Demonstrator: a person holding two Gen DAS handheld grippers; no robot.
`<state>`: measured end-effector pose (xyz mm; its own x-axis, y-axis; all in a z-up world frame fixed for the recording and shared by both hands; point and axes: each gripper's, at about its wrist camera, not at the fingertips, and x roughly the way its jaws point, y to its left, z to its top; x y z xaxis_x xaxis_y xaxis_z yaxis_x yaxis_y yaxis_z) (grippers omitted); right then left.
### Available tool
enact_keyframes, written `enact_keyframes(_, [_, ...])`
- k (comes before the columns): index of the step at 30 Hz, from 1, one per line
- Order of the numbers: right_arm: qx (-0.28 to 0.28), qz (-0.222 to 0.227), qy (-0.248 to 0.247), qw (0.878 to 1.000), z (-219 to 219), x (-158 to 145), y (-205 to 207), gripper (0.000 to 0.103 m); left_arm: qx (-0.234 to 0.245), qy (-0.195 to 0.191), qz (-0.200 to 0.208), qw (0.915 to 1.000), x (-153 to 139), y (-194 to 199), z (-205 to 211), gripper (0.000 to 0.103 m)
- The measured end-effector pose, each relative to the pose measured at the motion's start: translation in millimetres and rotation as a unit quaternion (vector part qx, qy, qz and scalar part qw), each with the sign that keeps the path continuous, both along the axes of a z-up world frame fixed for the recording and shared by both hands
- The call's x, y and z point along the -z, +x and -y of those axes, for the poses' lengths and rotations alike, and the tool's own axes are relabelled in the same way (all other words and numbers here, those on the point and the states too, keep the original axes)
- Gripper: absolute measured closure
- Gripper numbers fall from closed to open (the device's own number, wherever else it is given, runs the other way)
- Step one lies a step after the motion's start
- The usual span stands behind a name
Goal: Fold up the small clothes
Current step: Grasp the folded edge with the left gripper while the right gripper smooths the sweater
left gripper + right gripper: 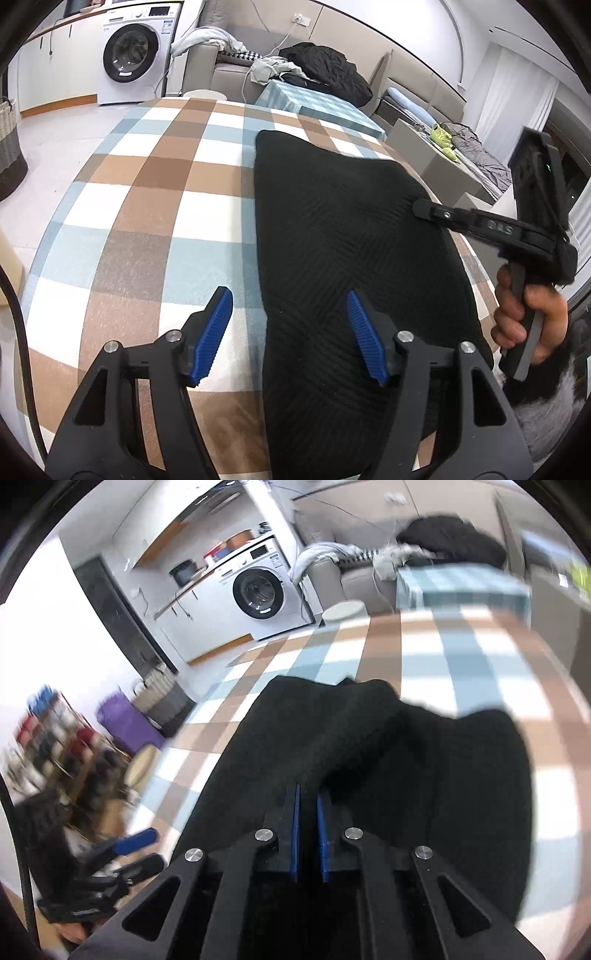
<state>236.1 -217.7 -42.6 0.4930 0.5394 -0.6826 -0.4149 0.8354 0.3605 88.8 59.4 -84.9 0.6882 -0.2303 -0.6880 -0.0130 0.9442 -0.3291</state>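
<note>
- The black garment (351, 229) lies on the right half of the checked tabletop (155, 206), apparently part-folded; more folds look left.
- Left tongs (290, 334) hang released over its near left edge.
- Right tongs (308, 834) are clenched on its cloth.
- A woven basket (9, 144) stands far left, contents unseen.

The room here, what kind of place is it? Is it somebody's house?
Most likely a home, a living room that shares space with a laundry corner. A washing machine stands by the wall, a grey sofa is piled with clothes, and a checked cloth covers the table where a black garment lies.
</note>
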Motion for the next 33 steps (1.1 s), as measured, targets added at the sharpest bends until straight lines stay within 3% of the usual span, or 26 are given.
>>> enact_keyframes(4, [0.032, -0.054, -0.045, 0.997, 4.3, 27.5, 18.7, 0.09, 0.011, 0.008, -0.005, 0.9999, 3.4, 4.0, 11.9, 0.041])
enact_keyframes(6, [0.035, -0.08, -0.019, 0.996, 11.6, 36.0, 18.3, 0.088, 0.019, 0.011, -0.011, 0.9997, 6.1, 4.1, 18.0, 0.041])
enact_keyframes(9, [0.026, -0.096, 0.016, 0.995, 21.3, 34.1, 2.8, 0.073, 0.03, 0.013, -0.016, 0.9993, 10.1, 2.9, 26.3, 0.041])
enact_keyframes(11, [0.011, -0.111, 0.039, 0.993, 27.2, 35.7, -16.5, 0.069, 0.036, 0.013, -0.017, 0.9991, 12.5, 1.6, 29.8, 0.041])
enact_keyframes(13, [-0.013, -0.129, 0.061, 0.99, 27.5, 38.7, -34.0, 0.069, 0.036, 0.02, -0.019, 0.999, 14.5, 1.2, 32.1, 0.041])
enact_keyframes(15, [-0.031, -0.124, 0.046, 0.991, 18.4, 40.0, -48.0, 0.07, 0.038, 0.021, -0.02, 0.9989, 16.2, 0.8, 33.3, 0.041])
enact_keyframes(17, [-0.037, -0.107, 0.031, 0.993, 11.8, 37.5, -57.2, 0.092, 0.038, 0.019, -0.02, 0.9989, 15.8, 0.9, 31.6, 0.041])
enact_keyframes(20, [-0.032, -0.069, 0.032, 0.997, 11.8, 21.1, -67.8, 0.094, 0.037, 0.019, -0.016, 0.999, 12.3, -1.4, 28.9, 0.041])
enact_keyframes(23, [-0.024, -0.084, -0.007, 0.996, 9.6, 31.2, -63.5, 0.094, 0.039, 0.022, -0.022, 0.9988, 15.5, -2.1, 28.8, 0.04])
enact_keyframes(26, [-0.024, -0.099, 0.003, 0.995, 15.7, 34.5, -64.3, 0.084, 0.039, 0.031, -0.034, 0.9982, 22.1, -2.0, 29.7, 0.04])
enact_keyframes(28, [-0.016, -0.086, 0.013, 0.996, 28.0, 27.0, -69.1, 0.067, 0.042, 0.033, -0.037, 0.9979, 24.6, -3.4, 30.1, 0.04])
enact_keyframes(30, [0.003, -0.079, 0.021, 0.997, 44.7, 23.5, -70.4, 0.059, 0.045, 0.03, -0.038, 0.9978, 26.6, -4.1, 29.8, 0.04])
enact_keyframes(33, [0.012, -0.114, 0.052, 0.992, 62.1, 33.3, -60.9, 0.05, 0.047, 0.031, -0.04, 0.9976, 28.9, -2.6, 29.2, 0.04])
